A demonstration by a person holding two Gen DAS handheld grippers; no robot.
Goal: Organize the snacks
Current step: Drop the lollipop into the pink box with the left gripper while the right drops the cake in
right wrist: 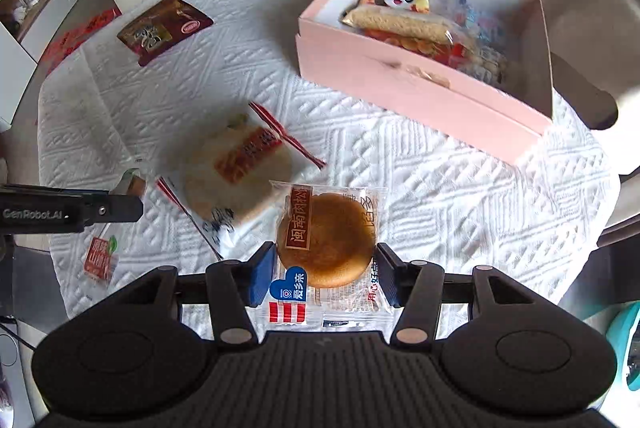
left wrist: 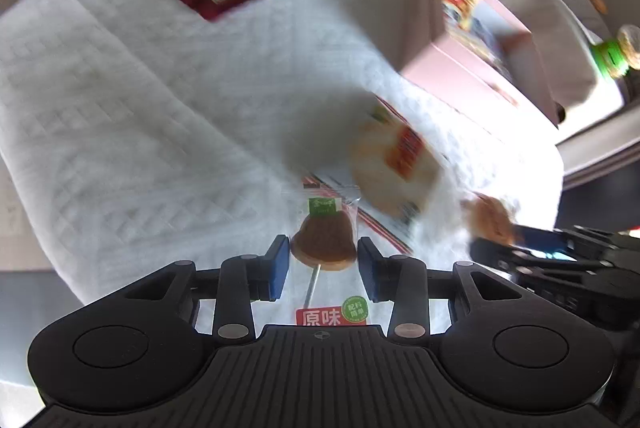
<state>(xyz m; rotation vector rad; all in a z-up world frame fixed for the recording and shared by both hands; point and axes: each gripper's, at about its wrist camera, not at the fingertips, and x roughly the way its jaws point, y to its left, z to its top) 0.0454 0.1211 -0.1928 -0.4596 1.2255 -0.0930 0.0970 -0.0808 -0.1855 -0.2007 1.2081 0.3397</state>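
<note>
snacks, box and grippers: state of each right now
left gripper: shut on lollipop
right gripper: shut on round cake
pink box: open, holding snack packs
rice cracker: loose on the cloth
dark red pack: flat on the cloth

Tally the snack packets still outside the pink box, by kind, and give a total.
Dark red flat packet: 1
Pale round cracker packet: 1
Round brown cake, in the right gripper: 1
Bell-shaped lollipop, in the left gripper: 1
Total: 4
</note>
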